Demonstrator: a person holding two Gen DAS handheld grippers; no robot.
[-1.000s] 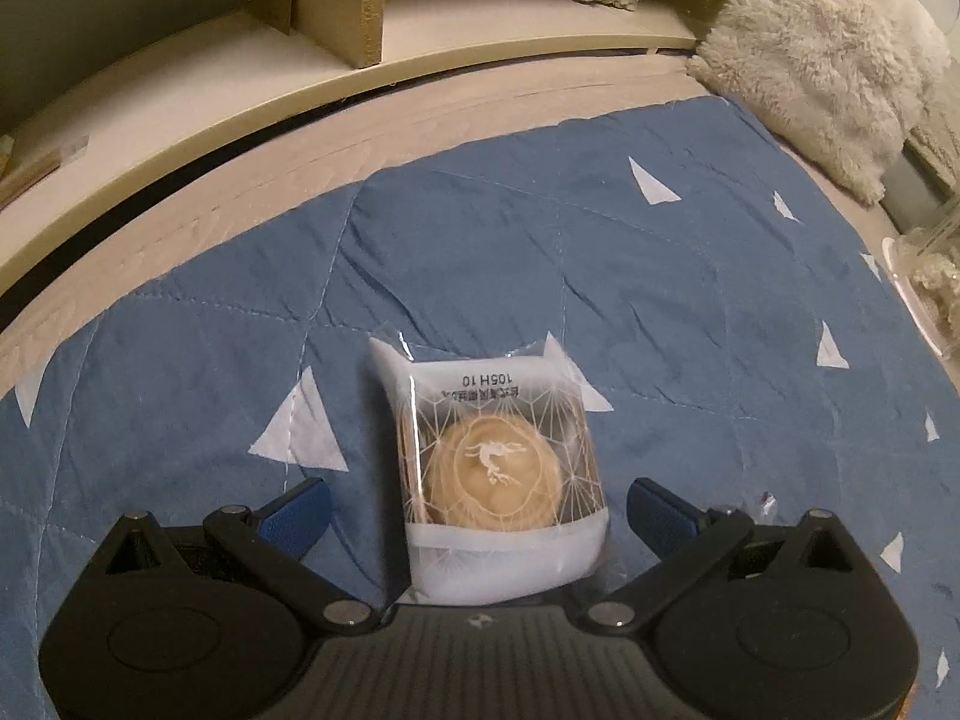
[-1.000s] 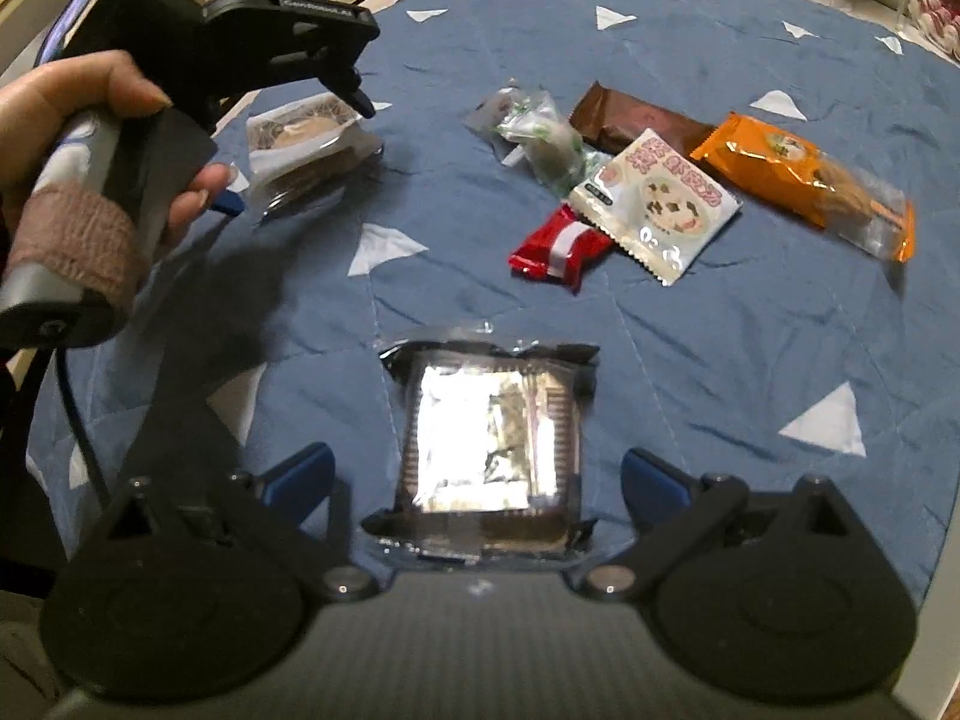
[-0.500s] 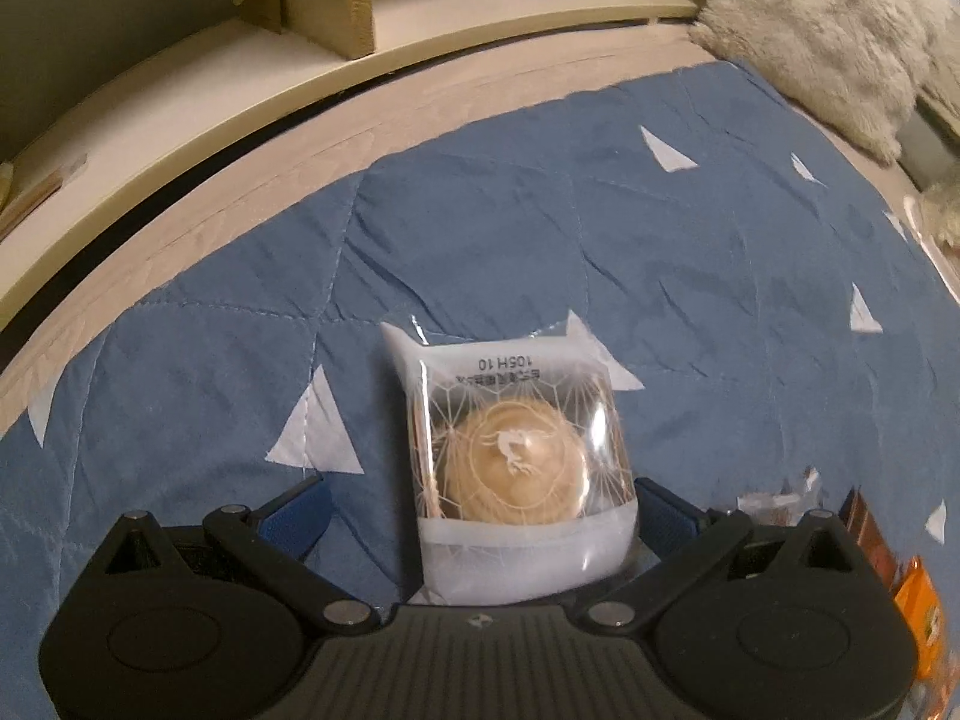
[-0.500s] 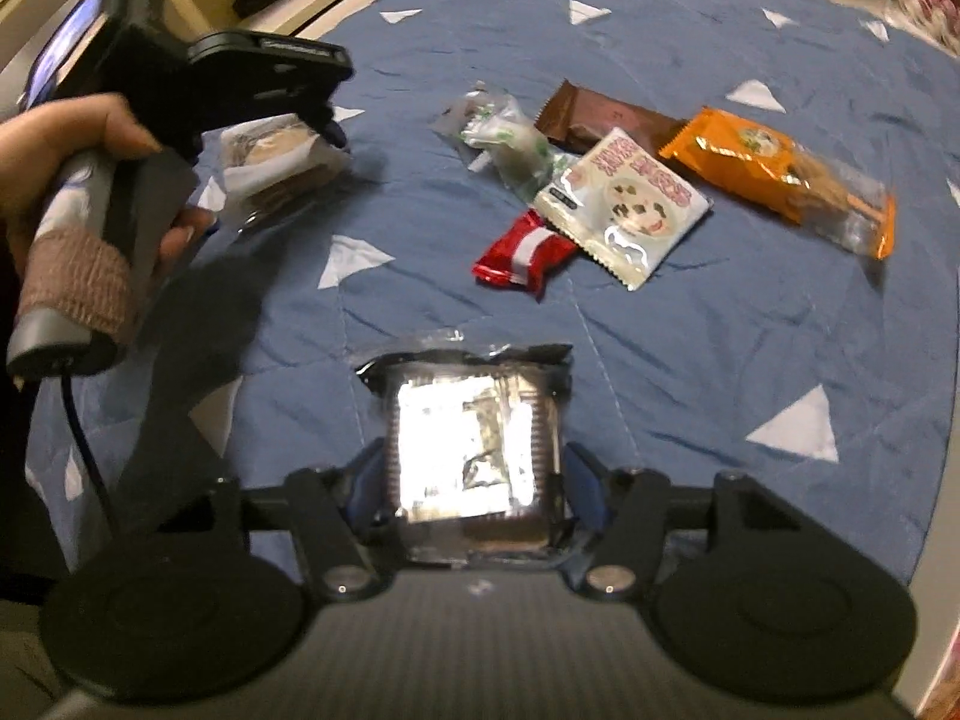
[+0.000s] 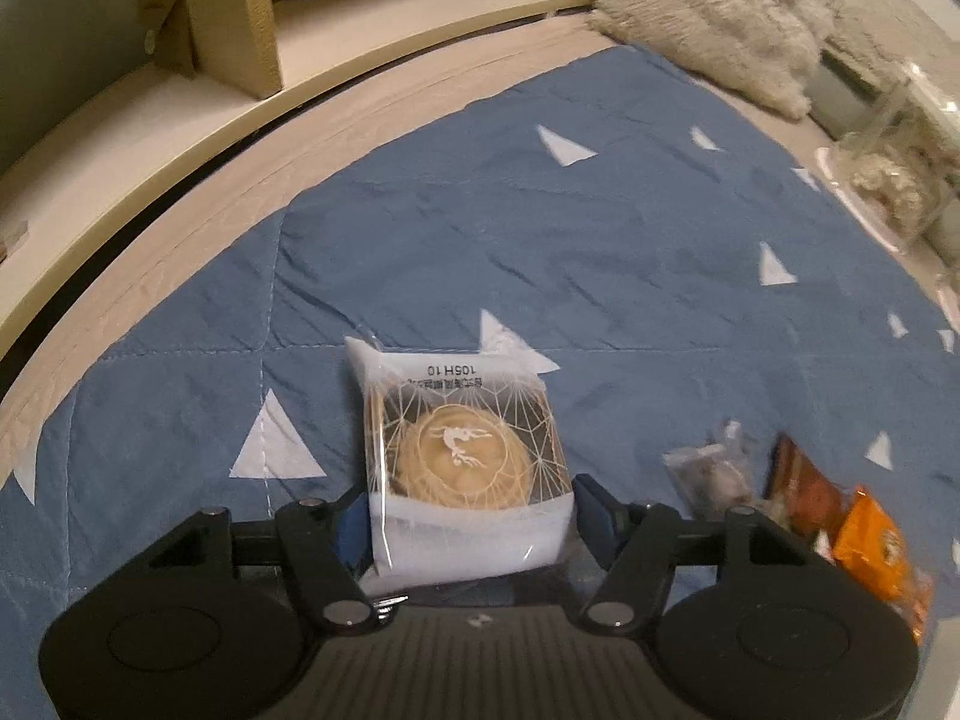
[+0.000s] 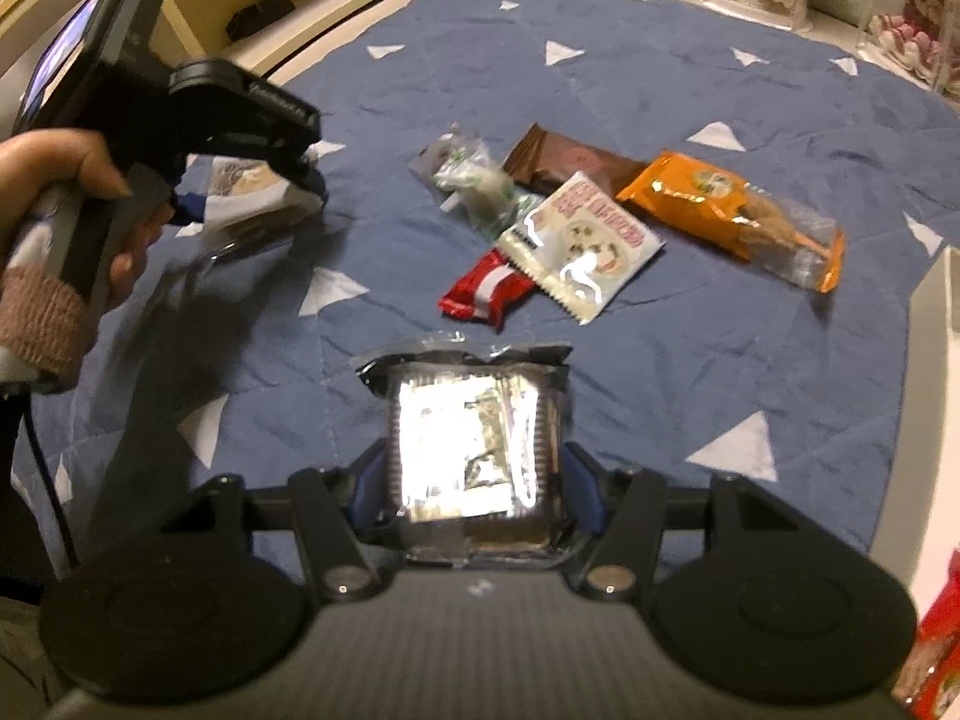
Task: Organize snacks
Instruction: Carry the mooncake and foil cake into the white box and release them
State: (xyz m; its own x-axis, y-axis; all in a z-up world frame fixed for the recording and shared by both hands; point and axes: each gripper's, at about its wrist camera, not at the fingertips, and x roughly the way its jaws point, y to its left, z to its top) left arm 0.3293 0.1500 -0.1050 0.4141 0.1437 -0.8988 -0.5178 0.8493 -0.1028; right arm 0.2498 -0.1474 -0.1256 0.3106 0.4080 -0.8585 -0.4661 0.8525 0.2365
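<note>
Currently my left gripper [image 5: 471,519] has its blue-padded fingers [image 5: 591,507] closed against both sides of a clear-wrapped round pale pastry with a white band across its near end [image 5: 465,456]; the packet sits between the fingers above the blue quilted cloth with white triangles [image 5: 540,252]. Seen from the right wrist, that same gripper [image 6: 252,198] is at the far left, held in my left hand [image 6: 78,192], with the pastry packet [image 6: 252,204] clamped in it.

My right gripper [image 6: 474,492] is closed on a dark-edged foil packet with a shiny silver face [image 6: 474,444], fingers [image 6: 579,492] pressed to its left and right edges.

Farther out on the cloth [image 6: 660,96] a cluster of snacks lies well apart from both grippers: a crumpled clear wrapper with green print [image 6: 474,180], a brown bar wrapper [image 6: 570,165], a white cookie sachet [image 6: 582,246] overlapping a red and white packet [image 6: 486,294], and an orange packet with a clear end [image 6: 732,210] to the right. Whether the held packets touch the cloth, I cannot tell.

A fluffy white cushion [image 5: 720,18] lies at the far right edge, beside clear plastic boxes [image 5: 894,180].
</note>
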